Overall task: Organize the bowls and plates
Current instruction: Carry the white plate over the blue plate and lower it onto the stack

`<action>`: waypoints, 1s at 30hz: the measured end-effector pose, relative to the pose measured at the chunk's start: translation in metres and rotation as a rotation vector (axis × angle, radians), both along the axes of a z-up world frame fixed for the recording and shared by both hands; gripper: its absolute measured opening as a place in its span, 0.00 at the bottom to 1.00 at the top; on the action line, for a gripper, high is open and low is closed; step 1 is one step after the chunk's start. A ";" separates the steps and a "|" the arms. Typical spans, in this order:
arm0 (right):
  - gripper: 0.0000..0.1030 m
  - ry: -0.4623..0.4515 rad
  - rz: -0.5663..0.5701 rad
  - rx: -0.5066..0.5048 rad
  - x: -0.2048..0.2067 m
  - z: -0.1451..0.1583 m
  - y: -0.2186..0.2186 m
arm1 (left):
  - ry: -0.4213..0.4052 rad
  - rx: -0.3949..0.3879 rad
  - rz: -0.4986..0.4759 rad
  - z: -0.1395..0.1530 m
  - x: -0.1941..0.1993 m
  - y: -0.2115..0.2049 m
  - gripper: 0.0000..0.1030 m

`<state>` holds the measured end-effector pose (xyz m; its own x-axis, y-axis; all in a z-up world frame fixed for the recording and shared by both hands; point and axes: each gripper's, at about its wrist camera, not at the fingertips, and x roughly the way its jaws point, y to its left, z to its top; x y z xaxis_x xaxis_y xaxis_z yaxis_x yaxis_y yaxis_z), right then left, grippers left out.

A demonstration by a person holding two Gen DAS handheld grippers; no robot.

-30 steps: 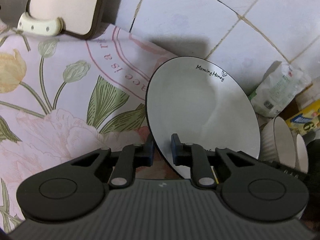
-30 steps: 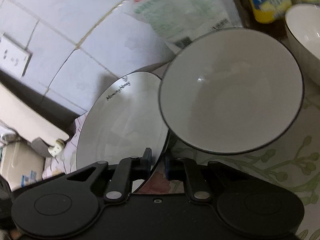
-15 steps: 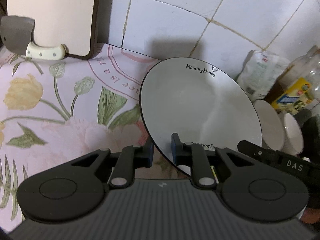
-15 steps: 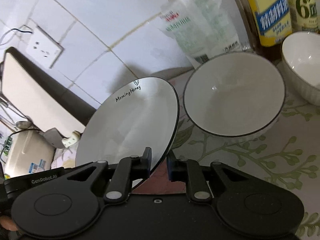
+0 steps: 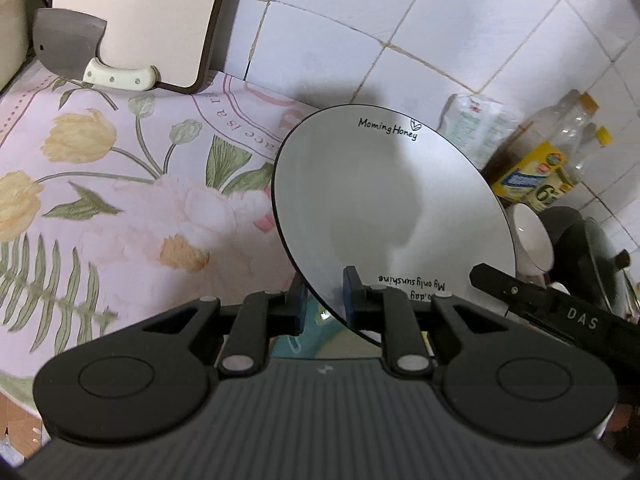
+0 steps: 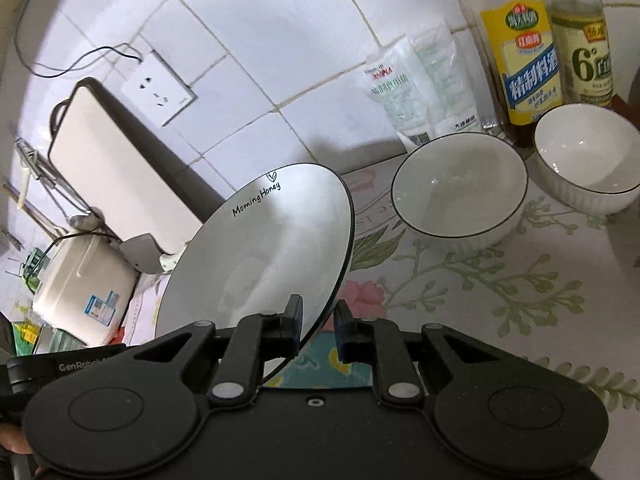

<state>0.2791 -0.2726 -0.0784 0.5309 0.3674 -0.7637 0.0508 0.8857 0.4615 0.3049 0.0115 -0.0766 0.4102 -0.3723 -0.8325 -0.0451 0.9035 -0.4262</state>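
**A:** Left gripper (image 5: 324, 300), clenched or slack?

**B:** Clenched. Pinching the near rim of the plate (image 5: 392, 208), one pad on the upper face, the other underneath.

**A:** And the right gripper (image 6: 316, 320)?

**B:** Closed on the same plate, at another spot along the near rim. Nothing else between the pads.

**A:** Where exactly with that plate?

**B:** Up between both grippers, tilted over the flowered tablecloth (image 5: 120, 200). Black rim, white face, with "Moming Honey" printed at the far edge, toward the tiled wall (image 5: 440, 32).

**A:** Any bowls nearby?

**B:** Two, upright on the cloth, off to the right of the plate in the right wrist view. First the black-rimmed bowl (image 6: 460, 196), near the plate. Then the ribbed bowl (image 6: 588, 160) just beside it, further right. Touching or not, hard to say.

**A:** Behind those?

**B:** A plastic packet (image 6: 416, 96) propped against the wall, and two bottles (image 6: 516, 60) standing right behind the bowls.

**A:** And over on the other side?

**B:** A cutting board (image 5: 140, 20) leaning on the wall, with a cleaver (image 5: 68, 48) at its foot. Further along, a rice cooker (image 6: 80, 280).
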 end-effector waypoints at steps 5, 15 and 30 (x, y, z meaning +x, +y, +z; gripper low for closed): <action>0.20 -0.014 0.011 -0.012 -0.023 0.023 0.000 | -0.021 -0.006 -0.025 0.025 -0.025 0.001 0.16; 0.21 -0.001 0.001 -0.016 -0.069 0.055 -0.008 | -0.053 -0.018 -0.052 0.048 -0.066 -0.004 0.16; 0.23 0.076 0.001 -0.020 -0.107 0.043 -0.012 | 0.011 -0.014 -0.051 0.029 -0.103 -0.009 0.16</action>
<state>0.1723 -0.2849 -0.0353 0.4709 0.3520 -0.8089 0.0836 0.8950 0.4382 0.2022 0.0026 -0.0477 0.3809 -0.4042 -0.8316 -0.0039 0.8987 -0.4386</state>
